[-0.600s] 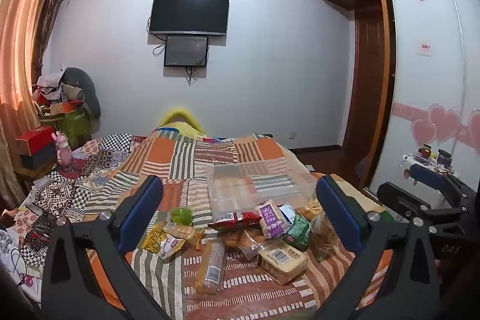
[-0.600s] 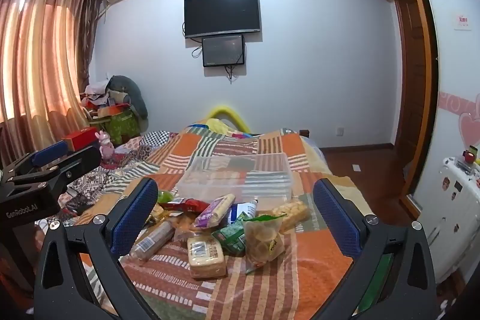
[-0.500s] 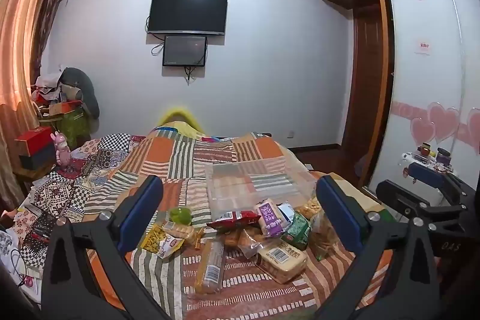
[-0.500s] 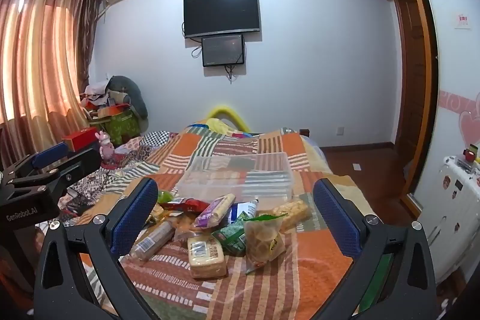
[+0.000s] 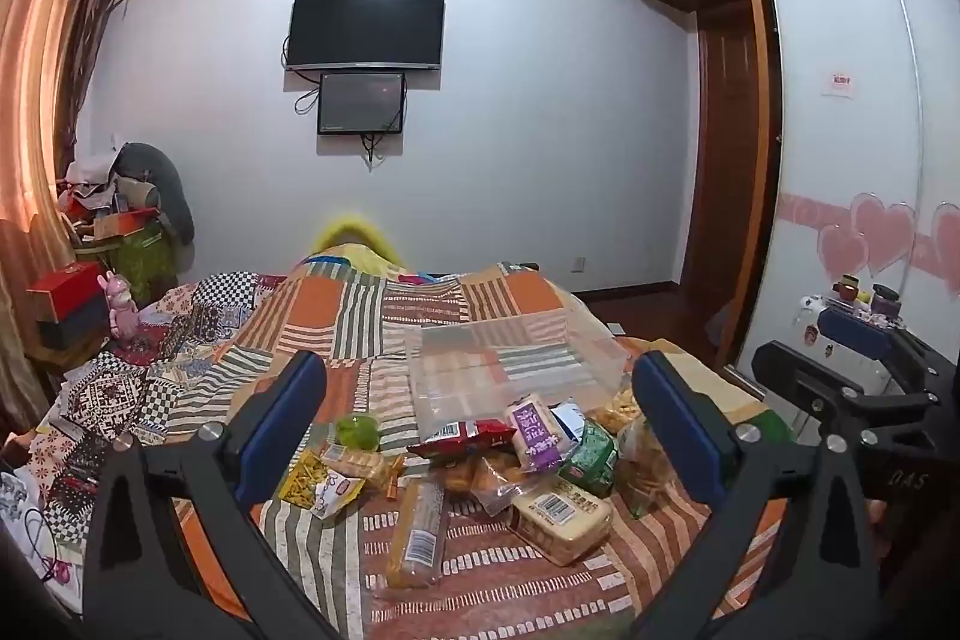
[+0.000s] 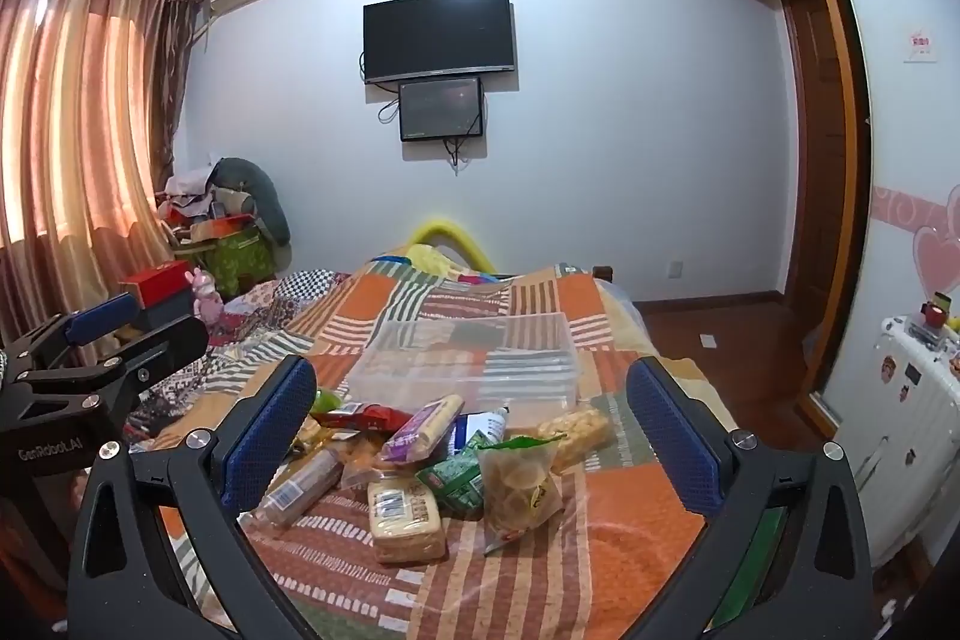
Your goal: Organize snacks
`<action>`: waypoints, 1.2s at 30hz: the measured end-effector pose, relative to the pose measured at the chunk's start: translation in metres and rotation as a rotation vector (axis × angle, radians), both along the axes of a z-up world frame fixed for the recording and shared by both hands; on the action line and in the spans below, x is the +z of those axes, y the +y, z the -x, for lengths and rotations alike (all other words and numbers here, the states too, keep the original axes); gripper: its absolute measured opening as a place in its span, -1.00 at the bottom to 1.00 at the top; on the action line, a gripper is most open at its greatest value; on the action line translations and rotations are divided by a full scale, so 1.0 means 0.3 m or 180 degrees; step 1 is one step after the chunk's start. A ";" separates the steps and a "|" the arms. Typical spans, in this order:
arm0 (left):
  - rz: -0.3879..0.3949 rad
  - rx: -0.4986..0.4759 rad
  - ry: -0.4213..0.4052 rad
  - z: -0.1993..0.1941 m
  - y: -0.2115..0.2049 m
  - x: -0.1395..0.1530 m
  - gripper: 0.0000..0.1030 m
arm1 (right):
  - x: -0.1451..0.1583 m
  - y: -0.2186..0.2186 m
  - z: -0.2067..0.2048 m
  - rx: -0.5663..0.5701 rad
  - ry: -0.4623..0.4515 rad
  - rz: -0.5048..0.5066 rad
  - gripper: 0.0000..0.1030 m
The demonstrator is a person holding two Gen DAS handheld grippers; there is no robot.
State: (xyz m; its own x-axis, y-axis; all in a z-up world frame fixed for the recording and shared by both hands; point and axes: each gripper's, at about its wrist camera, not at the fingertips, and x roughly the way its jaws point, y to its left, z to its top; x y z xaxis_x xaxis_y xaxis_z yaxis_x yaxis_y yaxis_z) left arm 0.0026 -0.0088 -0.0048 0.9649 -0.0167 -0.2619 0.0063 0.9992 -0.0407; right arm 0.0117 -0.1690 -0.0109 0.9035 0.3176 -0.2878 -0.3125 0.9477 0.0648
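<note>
The snacks (image 5: 516,460) lie heaped on the bed (image 6: 636,538), just before the clear bin (image 6: 468,364). Both the left gripper (image 5: 480,424) and right gripper (image 6: 471,430) hang short of them, fingers wide and empty (neither looks clearly nearer).

Print on the snack packets (image 5: 528,460) is too small to read. The left claw (image 5: 480,424) has its near frame cut off by the bottom edge, and its left finger (image 5: 282,418) covers part of the bed's quilt (image 5: 360,316). The right claw (image 6: 471,427) is cropped the same way. The clear box (image 6: 468,358) shows no contents I can make out. Clutter by the curtain (image 6: 216,214) is indistinct.
</note>
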 end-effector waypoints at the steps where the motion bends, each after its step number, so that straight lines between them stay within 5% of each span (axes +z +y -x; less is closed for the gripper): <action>1: -0.0009 0.0002 -0.0004 0.001 -0.002 0.000 1.00 | -0.003 0.000 -0.001 -0.0002 0.0001 -0.0002 1.00; 36: -0.0038 -0.0019 0.0006 0.003 -0.011 0.009 1.00 | 0.007 -0.004 -0.004 0.0010 -0.0011 -0.0033 1.00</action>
State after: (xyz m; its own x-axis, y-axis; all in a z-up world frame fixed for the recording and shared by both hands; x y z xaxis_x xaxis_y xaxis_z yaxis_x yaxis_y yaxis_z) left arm 0.0018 -0.0121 -0.0020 0.9644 -0.0195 -0.2639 0.0123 0.9995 -0.0288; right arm 0.0131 -0.1703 -0.0088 0.9035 0.3233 -0.2814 -0.3156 0.9460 0.0737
